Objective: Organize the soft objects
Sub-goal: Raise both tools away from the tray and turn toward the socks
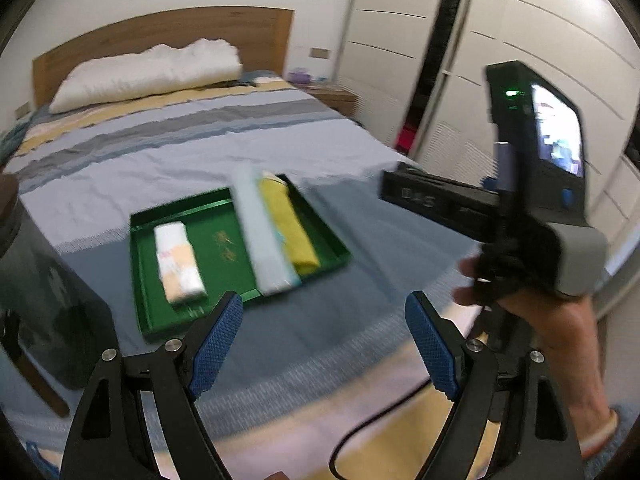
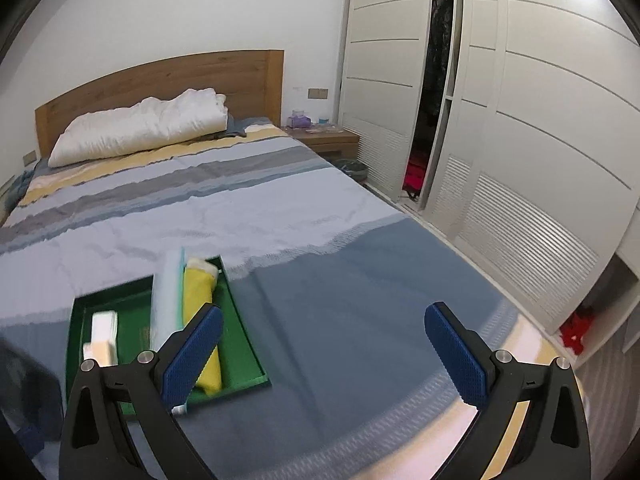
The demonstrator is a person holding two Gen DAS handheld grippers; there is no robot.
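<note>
A green tray (image 1: 224, 248) lies on the bed. In it are a folded white and peach cloth (image 1: 178, 262), a long pale blue folded cloth (image 1: 262, 236) and a yellow folded cloth (image 1: 288, 228). My left gripper (image 1: 324, 344) is open and empty, above the bed in front of the tray. The right gripper's body (image 1: 532, 184) shows at the right of the left wrist view, held in a hand. In the right wrist view my right gripper (image 2: 324, 354) is open and empty, to the right of the tray (image 2: 244, 340), with the yellow cloth (image 2: 200, 300), pale blue cloth (image 2: 166, 300) and white cloth (image 2: 102, 336).
The bed has a striped blue, grey and yellow cover (image 2: 320, 208), a white pillow (image 2: 140, 130) and a wooden headboard (image 2: 160, 80). A white wardrobe (image 2: 520, 120) stands along the right side. A nightstand (image 2: 324, 136) is by the headboard. A dark object (image 1: 44, 280) is at left.
</note>
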